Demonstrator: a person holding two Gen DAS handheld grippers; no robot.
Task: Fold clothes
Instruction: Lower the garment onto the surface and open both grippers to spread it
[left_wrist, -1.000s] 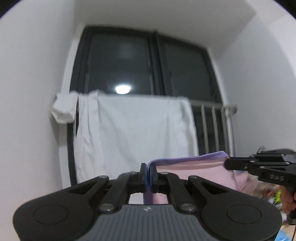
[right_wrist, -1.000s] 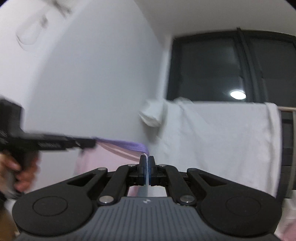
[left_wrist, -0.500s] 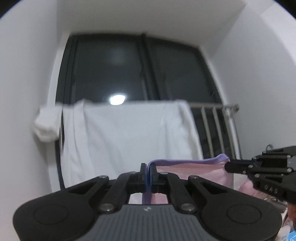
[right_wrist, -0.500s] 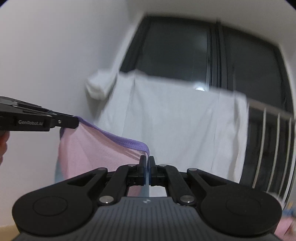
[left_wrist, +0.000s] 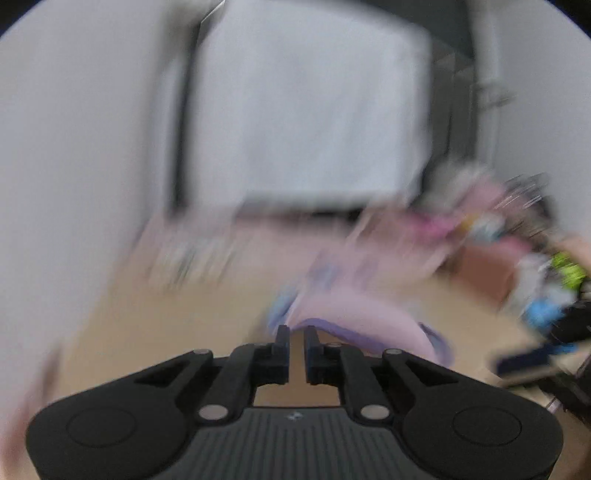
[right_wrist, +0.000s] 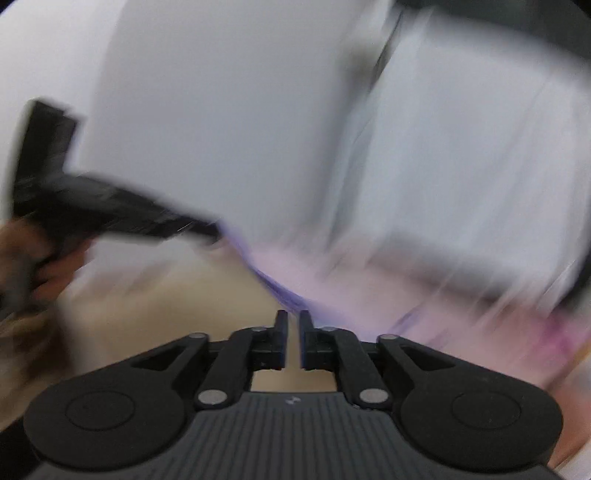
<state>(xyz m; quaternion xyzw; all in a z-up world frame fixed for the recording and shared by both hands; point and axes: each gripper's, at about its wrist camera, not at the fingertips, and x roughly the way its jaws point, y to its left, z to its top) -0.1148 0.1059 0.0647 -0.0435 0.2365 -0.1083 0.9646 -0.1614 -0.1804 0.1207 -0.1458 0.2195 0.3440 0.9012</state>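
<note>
Now both grippers are standing with fingers slightly parted and gripping nothing: the left gripper (left_wrist: 294, 334) and the right gripper (right_wrist: 291, 320). Just beyond them, the pink garment (left_wrist: 354, 314) with purple trim is lying crumpled on the tan tabletop (left_wrist: 177, 314), heavily blurred.

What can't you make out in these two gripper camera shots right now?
- Left wrist view: motion blur smears the colourful clutter at right; items can't be named.
- Left wrist view: the pink garment lies ahead of the left gripper, but its shape and folds are blurred.
- Right wrist view: whether the garment's purple edge touches the right gripper is unclear from blur.
- Right wrist view: the hand is cut by the left edge.
</note>
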